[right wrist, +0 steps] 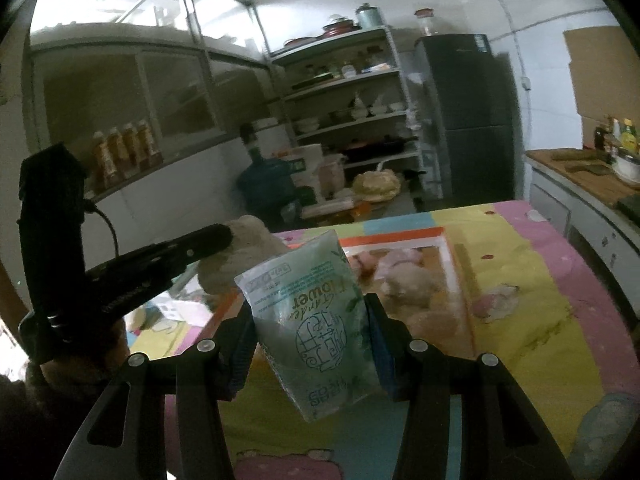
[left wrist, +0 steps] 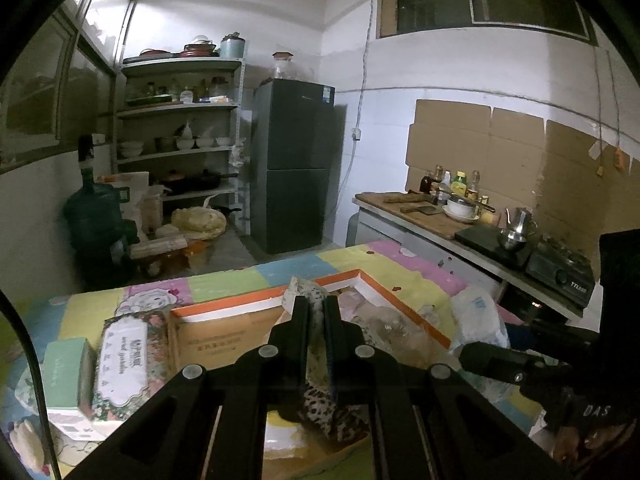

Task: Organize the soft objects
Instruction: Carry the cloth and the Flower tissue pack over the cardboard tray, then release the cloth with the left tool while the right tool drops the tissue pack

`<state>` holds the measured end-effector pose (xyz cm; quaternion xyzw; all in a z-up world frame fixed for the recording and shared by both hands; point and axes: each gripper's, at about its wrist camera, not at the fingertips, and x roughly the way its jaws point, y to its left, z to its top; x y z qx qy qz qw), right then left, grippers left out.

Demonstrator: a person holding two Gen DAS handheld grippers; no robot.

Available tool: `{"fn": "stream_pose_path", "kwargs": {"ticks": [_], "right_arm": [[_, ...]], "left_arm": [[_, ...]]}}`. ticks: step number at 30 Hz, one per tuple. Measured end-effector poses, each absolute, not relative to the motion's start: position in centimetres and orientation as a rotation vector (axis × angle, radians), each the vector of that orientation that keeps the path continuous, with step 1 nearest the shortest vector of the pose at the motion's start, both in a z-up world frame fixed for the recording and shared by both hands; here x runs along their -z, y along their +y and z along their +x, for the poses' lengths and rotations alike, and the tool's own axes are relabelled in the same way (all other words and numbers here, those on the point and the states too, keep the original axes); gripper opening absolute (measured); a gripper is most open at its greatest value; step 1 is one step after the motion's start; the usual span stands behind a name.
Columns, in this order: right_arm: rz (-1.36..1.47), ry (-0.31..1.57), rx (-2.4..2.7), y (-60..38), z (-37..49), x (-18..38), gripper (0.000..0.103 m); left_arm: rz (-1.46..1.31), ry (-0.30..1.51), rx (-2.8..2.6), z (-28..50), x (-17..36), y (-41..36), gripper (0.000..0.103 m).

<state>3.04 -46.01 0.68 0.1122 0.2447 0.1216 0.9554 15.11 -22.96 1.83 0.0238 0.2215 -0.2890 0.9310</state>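
My left gripper (left wrist: 316, 312) is shut on a leopard-print soft cloth (left wrist: 306, 296) and holds it above the orange-rimmed cardboard box (left wrist: 384, 292). The cloth hangs down below the fingers. In the right wrist view the left gripper (right wrist: 224, 236) shows at the left with the grey cloth (right wrist: 240, 252) at its tip. My right gripper (right wrist: 308, 316) is shut on a clear soft tissue pack (right wrist: 308, 312) with green print, held above the table near the box (right wrist: 448, 264). Plush toys (right wrist: 408, 284) lie in the box.
A floral tissue pack (left wrist: 120, 360) and a pale green box (left wrist: 64, 376) lie left of the cardboard box on the colourful tablecloth (left wrist: 100, 308). A kitchen counter (left wrist: 432, 220) with stove (left wrist: 560, 268) stands at the right; shelves (left wrist: 180, 128) and a fridge (left wrist: 296, 168) behind.
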Motion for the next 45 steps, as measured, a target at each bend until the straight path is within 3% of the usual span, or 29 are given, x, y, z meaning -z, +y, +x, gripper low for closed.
{"fn": "stream_pose_path", "kwargs": {"ticks": [13, 38, 42, 45], "right_arm": [[0.25, 0.549, -0.187, -49.1, 6.4, 1.4, 0.052], [0.134, 0.667, -0.242, -45.3, 15.5, 3.9, 0.053], [0.12, 0.667, -0.236, -45.2, 15.8, 4.2, 0.056], [0.131, 0.654, -0.242, -45.2, 15.6, 4.1, 0.059]], "left_arm": [[0.014, 0.521, 0.582, 18.8, -0.2, -24.6, 0.008], [0.034, 0.666, 0.435, 23.6, 4.4, -24.6, 0.009], [0.014, 0.679, 0.442, 23.8, 4.7, -24.1, 0.02], [-0.002, 0.668, 0.449, 23.5, 4.4, -23.9, 0.037]]}}
